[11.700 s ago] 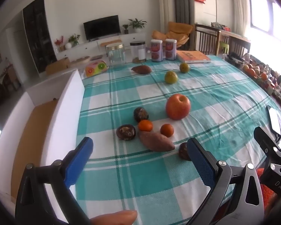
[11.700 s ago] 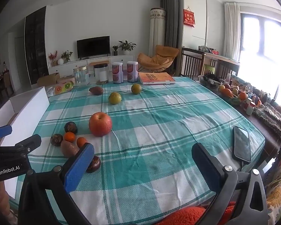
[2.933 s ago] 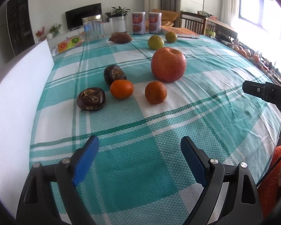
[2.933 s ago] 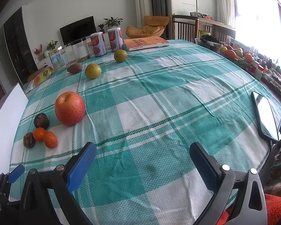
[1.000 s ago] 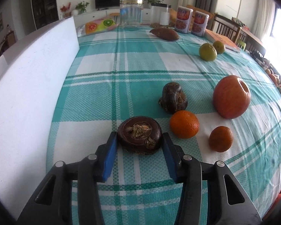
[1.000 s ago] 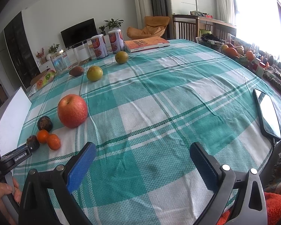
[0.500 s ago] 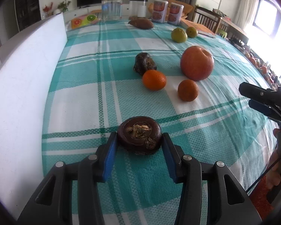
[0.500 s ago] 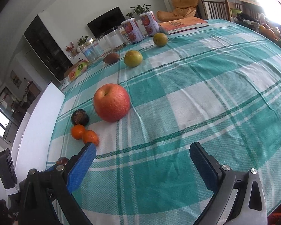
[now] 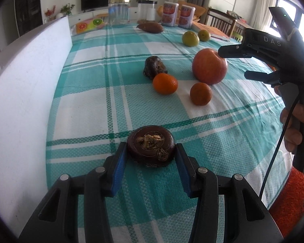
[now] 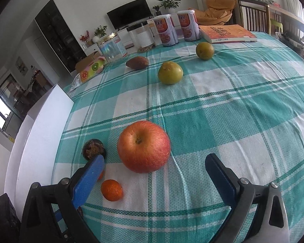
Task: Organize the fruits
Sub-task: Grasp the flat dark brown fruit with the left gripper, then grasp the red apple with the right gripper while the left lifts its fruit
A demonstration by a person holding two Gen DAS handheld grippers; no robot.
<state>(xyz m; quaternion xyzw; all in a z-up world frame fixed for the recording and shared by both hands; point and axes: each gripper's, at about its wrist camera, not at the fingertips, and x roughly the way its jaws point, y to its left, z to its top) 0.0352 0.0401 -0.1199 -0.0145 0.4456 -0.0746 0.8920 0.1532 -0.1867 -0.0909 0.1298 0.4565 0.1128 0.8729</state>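
The dark brown water chestnut (image 9: 151, 148) sits clamped between the blue pads of the left gripper (image 9: 151, 167), above the checked tablecloth (image 9: 87, 105) near its front edge, beside the white board (image 9: 24, 93). Beyond it lie two small oranges (image 9: 165, 84), a second water chestnut (image 9: 154, 69) and a red apple (image 10: 143, 146). The right gripper (image 10: 155, 177) is held with its jaws wide apart and empty, the apple just ahead of them.
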